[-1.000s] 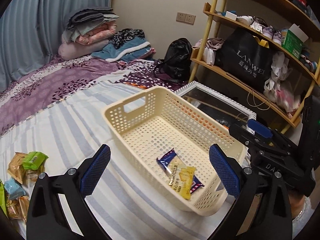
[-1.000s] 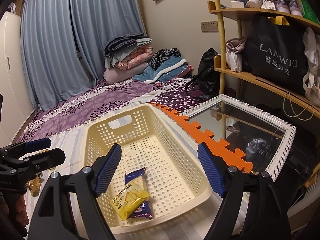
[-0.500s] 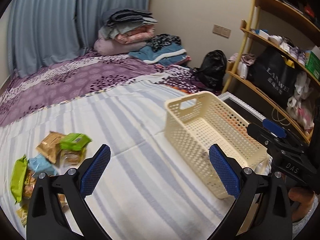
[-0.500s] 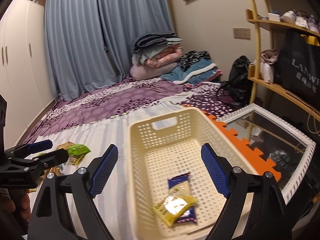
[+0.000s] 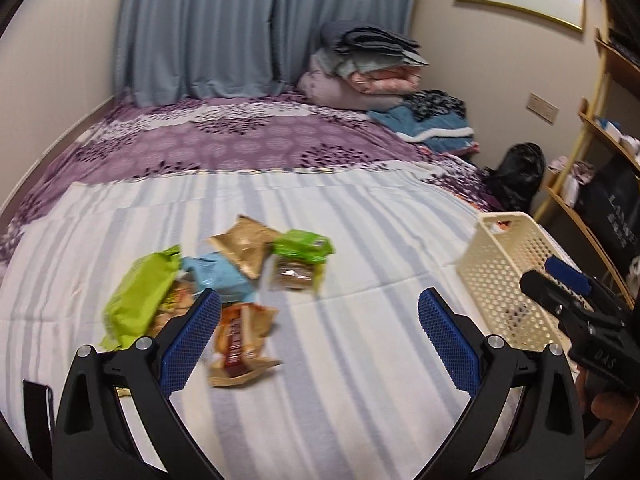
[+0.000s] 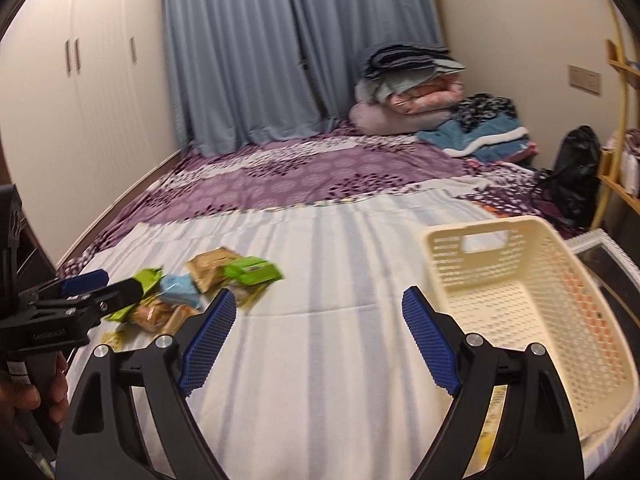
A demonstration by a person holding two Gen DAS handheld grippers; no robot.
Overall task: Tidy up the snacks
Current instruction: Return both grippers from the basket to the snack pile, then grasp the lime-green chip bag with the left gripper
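Lying loose on the striped bed sheet [image 5: 320, 360], the snack pile [image 5: 224, 276] now sits at about 11 o'clock of the left tool [image 5: 320, 334], where a second ago that tool looked down into the cream basket [image 6: 532, 312]. The basket has slid off to 3 o'clock. Both the left tool and the right tool [image 6: 318, 338] are released, holding nothing. I'd judge one packet delivered and the hands swinging back for the next.
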